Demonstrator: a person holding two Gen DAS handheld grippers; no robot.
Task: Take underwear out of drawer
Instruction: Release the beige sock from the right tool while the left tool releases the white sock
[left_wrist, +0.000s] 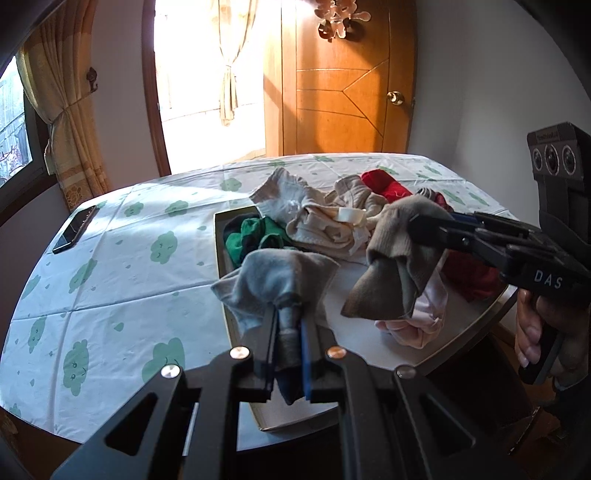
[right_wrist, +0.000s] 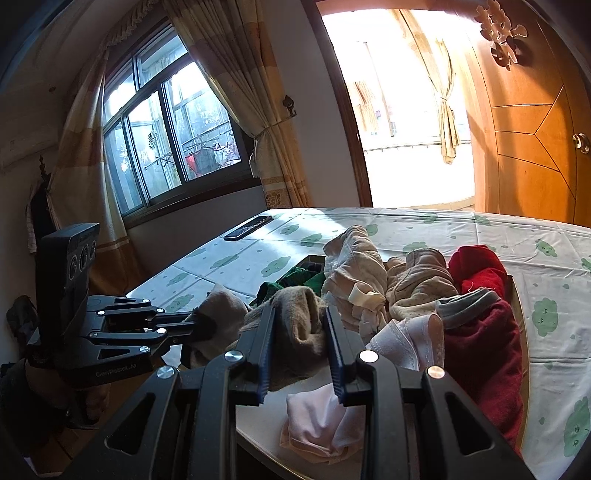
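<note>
My left gripper (left_wrist: 288, 317) is shut on a bunched grey pair of underwear (left_wrist: 277, 280), held above the near left corner of the drawer (left_wrist: 218, 240). From the right, my right gripper (left_wrist: 413, 225) is shut on a taupe pair of underwear (left_wrist: 391, 258) that hangs over the drawer's white bottom. In the right wrist view the right gripper (right_wrist: 301, 310) pinches the taupe pair of underwear (right_wrist: 295, 325), and the left gripper (right_wrist: 207, 328) comes in from the left with its grey pair of underwear (right_wrist: 221, 302). The two pieces hang side by side, apart.
The drawer lies on a table with a cloud-print cloth (left_wrist: 129, 266). In it are green (left_wrist: 255, 232), beige (left_wrist: 314, 218), red (left_wrist: 384, 184), dark red (right_wrist: 484, 343) and pink (left_wrist: 417, 321) garments. A phone (left_wrist: 74, 229) lies at the table's far left. A hand (left_wrist: 532, 332) holds the right gripper.
</note>
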